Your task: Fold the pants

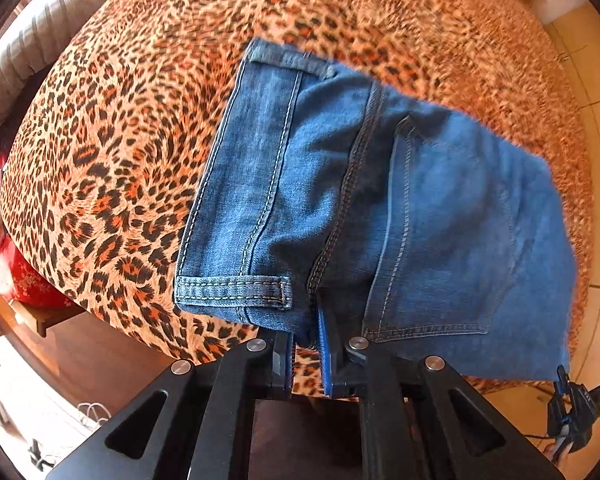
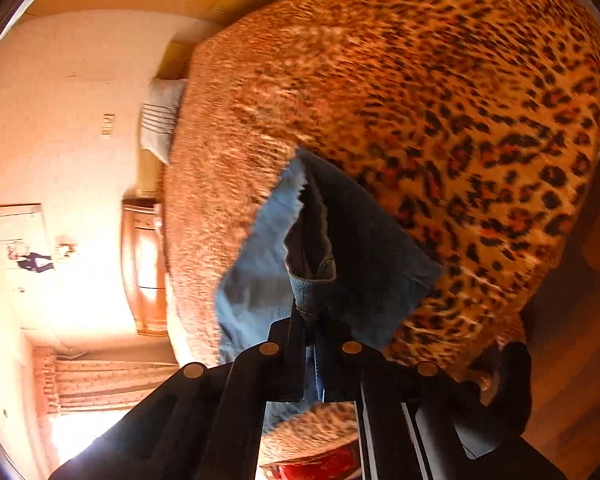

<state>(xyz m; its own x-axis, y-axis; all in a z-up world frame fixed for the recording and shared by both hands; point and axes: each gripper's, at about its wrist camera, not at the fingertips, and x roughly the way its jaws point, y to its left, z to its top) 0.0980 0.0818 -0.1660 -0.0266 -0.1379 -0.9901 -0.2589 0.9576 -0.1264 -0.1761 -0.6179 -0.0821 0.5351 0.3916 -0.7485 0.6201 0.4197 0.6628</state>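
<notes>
Blue denim pants (image 1: 380,200) hang over a bed with a leopard-print cover (image 1: 120,160), held up off it. The waistband with a belt loop and a back pocket face the left wrist camera. My left gripper (image 1: 306,336) is shut on the pants near the waistband seam. In the right wrist view the pants (image 2: 364,264) appear dark and bunched, with a paler inner side to the left. My right gripper (image 2: 310,332) is shut on another part of the pants' edge. The right gripper also shows small at the lower right of the left wrist view (image 1: 572,412).
The leopard-print cover (image 2: 440,100) fills most of both views. A striped pillow (image 1: 40,40) lies at the bed's far left. A wooden nightstand (image 2: 146,268) stands by the wall. Tiled floor (image 1: 596,80) runs along the right. Red fabric (image 1: 32,280) sits at the bed's left edge.
</notes>
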